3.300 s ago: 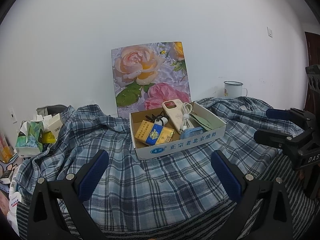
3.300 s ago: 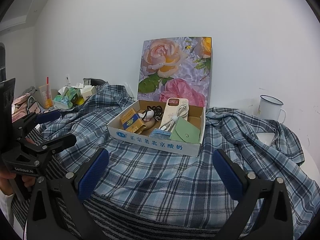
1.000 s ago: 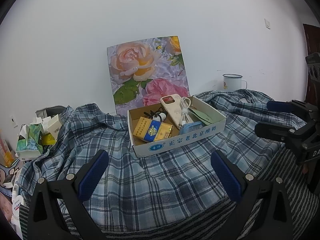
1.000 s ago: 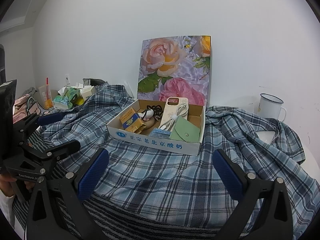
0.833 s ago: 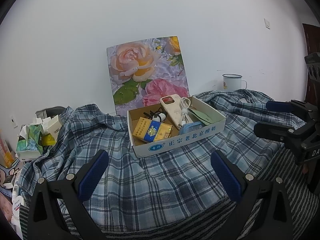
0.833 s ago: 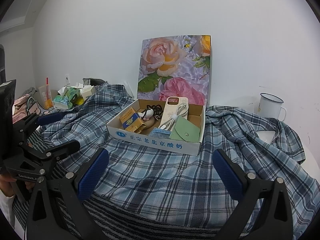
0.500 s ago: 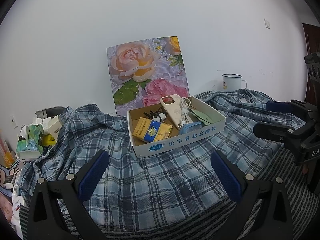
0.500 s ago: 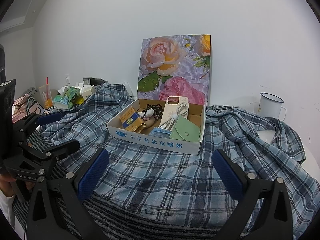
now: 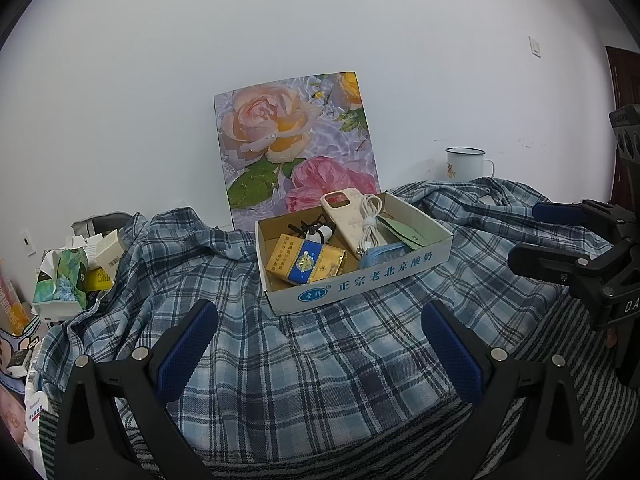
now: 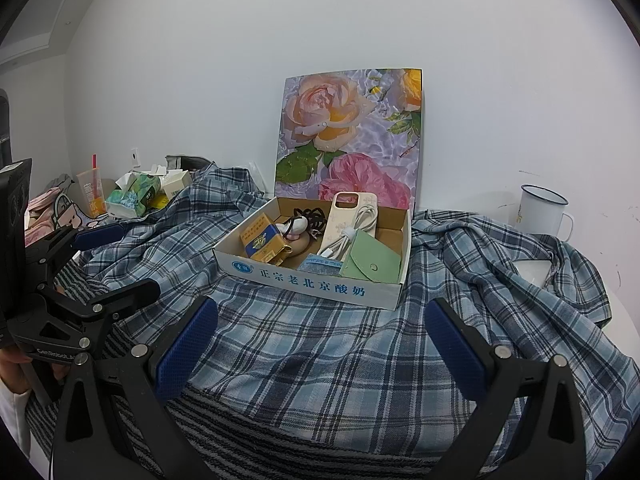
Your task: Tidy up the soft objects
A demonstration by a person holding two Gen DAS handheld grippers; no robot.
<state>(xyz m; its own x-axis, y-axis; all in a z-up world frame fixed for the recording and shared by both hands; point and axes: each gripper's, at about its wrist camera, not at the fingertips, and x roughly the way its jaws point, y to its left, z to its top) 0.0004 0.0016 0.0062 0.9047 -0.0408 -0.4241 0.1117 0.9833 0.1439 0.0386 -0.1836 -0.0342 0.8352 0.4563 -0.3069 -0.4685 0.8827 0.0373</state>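
1. The left gripper [image 9: 319,328] hung spread wide above the plaid shirt [image 9: 288,360], holding nothing
2. The right gripper [image 10: 321,328] was likewise spread and empty over the same shirt [image 10: 340,360]
3. The shirt lay crumpled across the striped cover [image 10: 280,432], reaching from the tissue pack [image 9: 60,280] to the mug [image 10: 540,210]
4. A cardboard box [image 9: 360,280] sat on the shirt's middle, just beyond both grippers
5. The box held a phone case [image 10: 346,220], a white cable [image 10: 352,232], a green pouch [image 10: 370,260] and a yellow packet [image 9: 306,264]
6. A rose picture [image 9: 296,156] leaned on the wall behind the box
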